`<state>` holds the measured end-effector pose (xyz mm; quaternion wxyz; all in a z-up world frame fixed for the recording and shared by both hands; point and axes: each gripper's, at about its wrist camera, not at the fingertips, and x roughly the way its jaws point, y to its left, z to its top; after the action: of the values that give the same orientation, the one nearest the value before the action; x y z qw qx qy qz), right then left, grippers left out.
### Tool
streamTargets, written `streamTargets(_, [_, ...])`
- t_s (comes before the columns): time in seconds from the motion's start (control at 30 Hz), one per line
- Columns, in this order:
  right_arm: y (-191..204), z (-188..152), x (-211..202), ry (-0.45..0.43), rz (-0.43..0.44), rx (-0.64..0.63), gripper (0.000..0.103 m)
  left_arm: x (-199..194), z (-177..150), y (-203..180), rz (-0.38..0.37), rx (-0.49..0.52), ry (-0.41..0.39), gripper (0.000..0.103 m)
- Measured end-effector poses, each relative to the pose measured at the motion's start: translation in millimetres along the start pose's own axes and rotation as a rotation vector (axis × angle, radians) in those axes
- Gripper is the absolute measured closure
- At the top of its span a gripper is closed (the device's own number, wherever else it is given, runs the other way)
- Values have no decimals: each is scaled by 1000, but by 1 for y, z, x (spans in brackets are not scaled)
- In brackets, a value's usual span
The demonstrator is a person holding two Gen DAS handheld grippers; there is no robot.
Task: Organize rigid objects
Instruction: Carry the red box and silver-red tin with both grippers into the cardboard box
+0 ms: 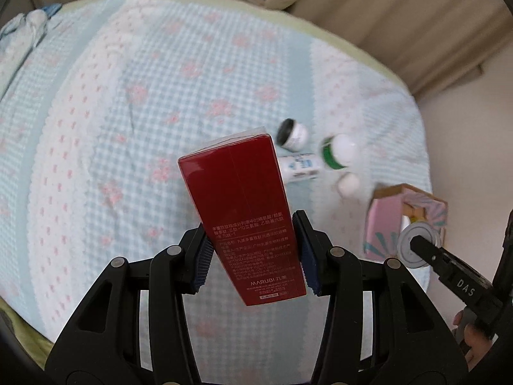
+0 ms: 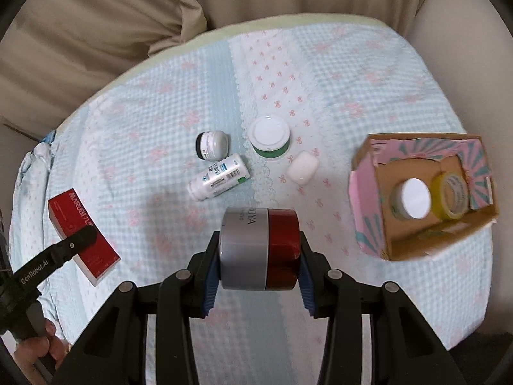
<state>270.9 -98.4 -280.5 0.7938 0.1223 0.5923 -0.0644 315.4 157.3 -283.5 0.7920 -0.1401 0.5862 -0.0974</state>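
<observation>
Between the right tool's (image 2: 260, 258) blue pads I am holding a silver-and-red cosmetic jar (image 2: 260, 247), lying on its side with its axis running pad to pad; the jaws are closed firmly onto its two end faces. I am carrying it clear above the quilted bed cover (image 2: 320, 73). The open cardboard box (image 2: 368, 199) is standing to the right of this tool and slightly ahead, its mouth tilted toward me, with a white-lidded jar (image 2: 412, 199) and a yellow tape roll (image 2: 450, 199) already inside. I judge the right tool the nearer of the two to the box, so the jar looks set to go in first, travelling rightward.

My left tool (image 1: 253, 256) is gripping a red MARUBI carton (image 1: 243, 211) near its lower end, jaws closed on its narrow sides, long axis pointing up and away from me. The box (image 1: 384, 221) is lying well to this tool's right, past the right tool.

Loose on the cover, I am noting a green-banded white-lidded jar (image 2: 269, 135), a small black-capped jar (image 2: 212, 145), a white printed bottle (image 2: 219, 177) on its side and a white soap-like bar (image 2: 303, 166).
</observation>
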Motion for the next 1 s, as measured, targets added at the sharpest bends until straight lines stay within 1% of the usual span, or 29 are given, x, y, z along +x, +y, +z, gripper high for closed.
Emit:
streamTargets(0.13, [-6,-13,-34,-32,-7,-23,64,-29,-12,-15,-31,13,-40,61])
streamTargets(0.27, [-20,-23,-55,-61,-2,-26,64,-51,-25,-37,-47,35,-71,61])
streamTargets(0.33, [-32,-27,-66,-78,5,-23,64,-56,-30,-49,-49,46,-83,62])
streamTargets(0.5, [-67,-27,-86,-113,22,-32,64,-63,-45,-94,-63,51,-111,64])
streamTargets(0.6, [-98,-23,-97,-132,33,-54,64,-60,-52,-130,-69,50,-121,65])
streamTargets(0.7, [-134,-17,-106,-137,39,-62,64,-54,-57,-166,-103,27,-121,65])
streamTargets(0.83, [-194,-4,-114,-146,17,-52,64,-41,-64,-224,-102,76,-122,65])
streamTargets(0.93, [-235,5,-110,-135,5,-32,64,-24,-68,-264,-118,92,-109,65])
streamTargets(1.0, [-256,10,-107,-126,-4,-25,64,-9,-71,-289,-124,109,-93,65])
